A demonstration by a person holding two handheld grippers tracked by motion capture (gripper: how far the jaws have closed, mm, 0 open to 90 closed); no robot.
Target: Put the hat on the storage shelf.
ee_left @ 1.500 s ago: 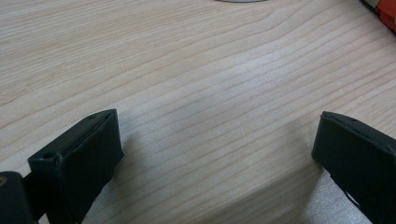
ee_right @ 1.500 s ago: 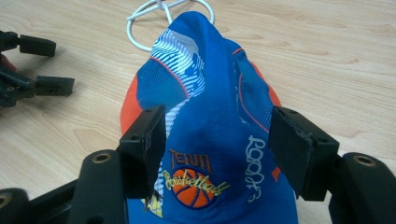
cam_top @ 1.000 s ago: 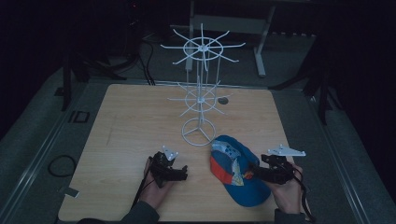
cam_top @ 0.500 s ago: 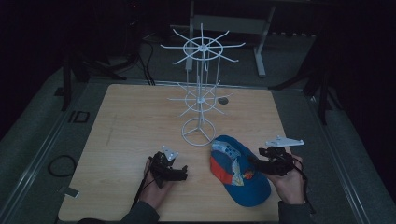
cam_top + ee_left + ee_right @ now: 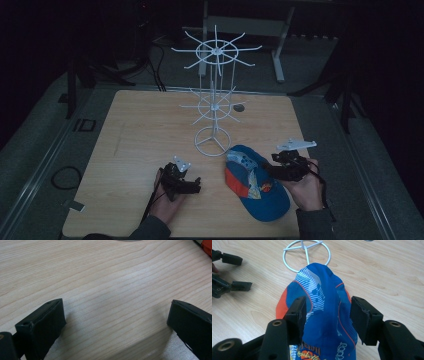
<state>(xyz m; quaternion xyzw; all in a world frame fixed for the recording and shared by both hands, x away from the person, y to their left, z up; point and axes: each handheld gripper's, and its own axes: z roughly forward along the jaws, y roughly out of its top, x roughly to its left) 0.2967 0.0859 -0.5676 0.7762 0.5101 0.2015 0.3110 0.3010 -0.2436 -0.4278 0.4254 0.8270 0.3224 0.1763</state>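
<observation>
Dark room around wooden table (image 5: pixel 150 130). White wire rack (image 5: pixel 214 100) upright at table middle, its ring base (image 5: pixel 306 255) beyond right jaws. Blue-orange cap (image 5: pixel 324 315) flat on table, crown bunched between right gripper (image 5: pixel 328 315) jaws; jaws have just been closing, left pad touching fabric, right pad just beside it. Left gripper (image 5: pixel 116 320) low over bare wood, jaws wide apart, nothing between.

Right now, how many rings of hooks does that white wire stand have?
2. The upper ring of hooks crowns the white wire stand; a smaller lower ring of hooks sits partway down its pole, above the round base beside the blue cap.
</observation>
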